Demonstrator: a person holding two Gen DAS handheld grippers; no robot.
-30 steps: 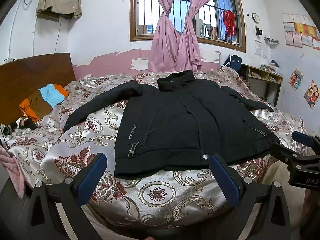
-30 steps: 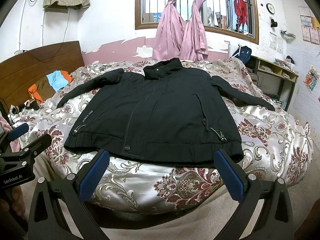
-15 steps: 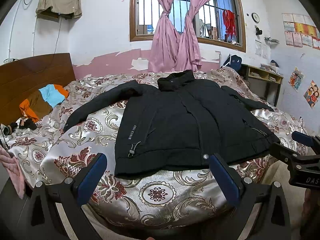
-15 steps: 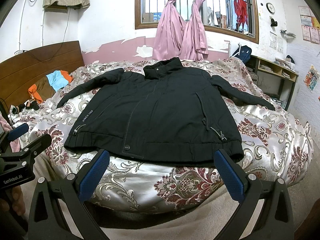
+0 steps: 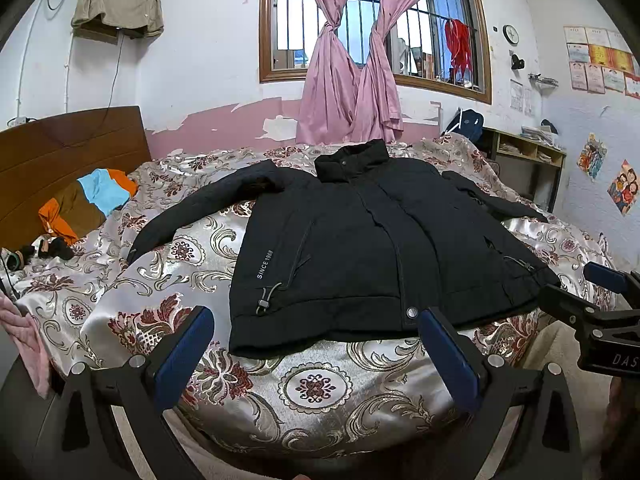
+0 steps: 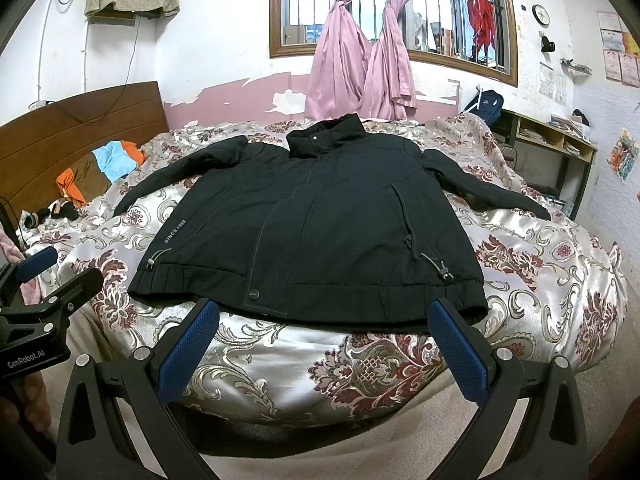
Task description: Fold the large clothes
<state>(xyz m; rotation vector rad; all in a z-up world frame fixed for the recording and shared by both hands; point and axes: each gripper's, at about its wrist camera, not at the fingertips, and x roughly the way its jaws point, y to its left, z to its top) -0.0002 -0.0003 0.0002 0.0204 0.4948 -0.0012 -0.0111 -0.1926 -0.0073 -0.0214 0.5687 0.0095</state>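
The left gripper (image 5: pixel 316 342) has its jaws spread wide with nothing between them, its blue pads (image 5: pixel 182 354) hanging just short of the near edge of the bed (image 5: pixel 316 390). The right gripper (image 6: pixel 324 338) is the same: jaws wide apart, empty, held before the bed's edge. Each gripper shows at the side of the other's view, the right one at the right border of the left wrist view and the left one at the left border of the right wrist view.

Just beyond the jaws lies the black jacket (image 5: pixel 360 248), spread flat and front-up on the floral satin bedspread (image 6: pixel 532 264). Its hem runs along the near side of the bed, its collar (image 5: pixel 352 160) points toward the far wall, and both sleeves stretch out to the sides. Small white lettering (image 5: pixel 265 264) runs up the front panel near a drawcord toggle (image 5: pixel 264 300).

Farther off, an orange, brown and light-blue garment (image 5: pixel 86 204) lies by the wooden headboard (image 5: pixel 60 148). Pink curtains (image 5: pixel 348 80), knotted in the middle, hang in the barred window (image 5: pixel 360 20) behind the bed, and a shelf unit (image 5: pixel 524 160) stands against the right-hand wall.
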